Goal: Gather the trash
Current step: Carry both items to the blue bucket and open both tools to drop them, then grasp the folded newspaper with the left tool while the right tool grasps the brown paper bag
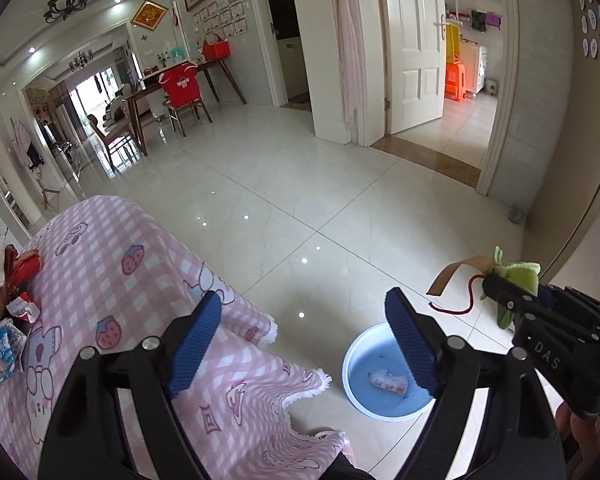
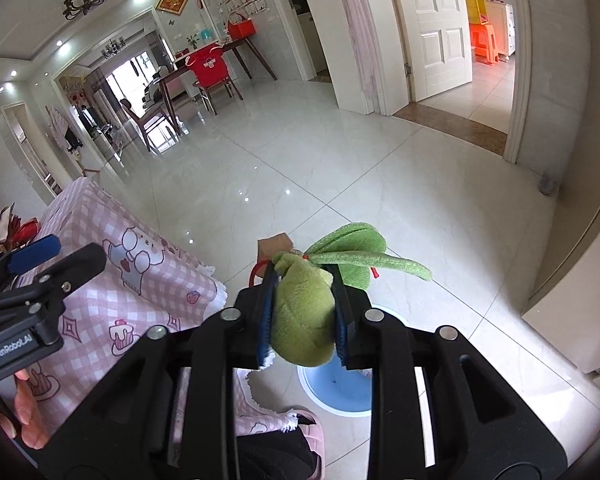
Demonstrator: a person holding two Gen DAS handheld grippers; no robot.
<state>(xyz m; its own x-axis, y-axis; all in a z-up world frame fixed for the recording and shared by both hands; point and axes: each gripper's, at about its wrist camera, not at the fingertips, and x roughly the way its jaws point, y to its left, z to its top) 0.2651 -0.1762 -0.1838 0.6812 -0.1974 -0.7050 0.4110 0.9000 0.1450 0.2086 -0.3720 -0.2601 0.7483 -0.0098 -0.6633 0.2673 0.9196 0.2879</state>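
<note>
Right gripper (image 2: 302,316) is clamped on a green plush toy (image 2: 302,320), blue pads pressing both sides of its round body. Its long axis runs along your fingers, away from the camera toward the upper right of the right wrist frame, where the flat leaf-like green flaps (image 2: 356,252) fan out past the fingertips. A brown tag (image 2: 274,246) and a red cord (image 2: 256,272) hang off the far end, left of the flaps. In the left wrist view the same toy (image 1: 516,280) shows at the right edge, pinched in the right gripper (image 1: 500,292), tag and cord trailing left of it.

You hold the toy over the blue basin (image 2: 332,392) on the floor, lower centre of the right wrist frame; how high above it, cannot tell. One small white-and-orange wrapper (image 1: 388,382) lies on the basin (image 1: 364,360) bottom.

Left gripper (image 1: 304,332) is spread wide, nothing between the blue pads, its left finger over the pink checked tablecloth (image 1: 112,264) and its right finger over the basin rim. It also shows at the left edge of the right wrist frame (image 2: 40,256).

More wrappers (image 1: 12,312), red, white and blue, sit in a pile on the table at the far left edge of the left wrist frame.
</note>
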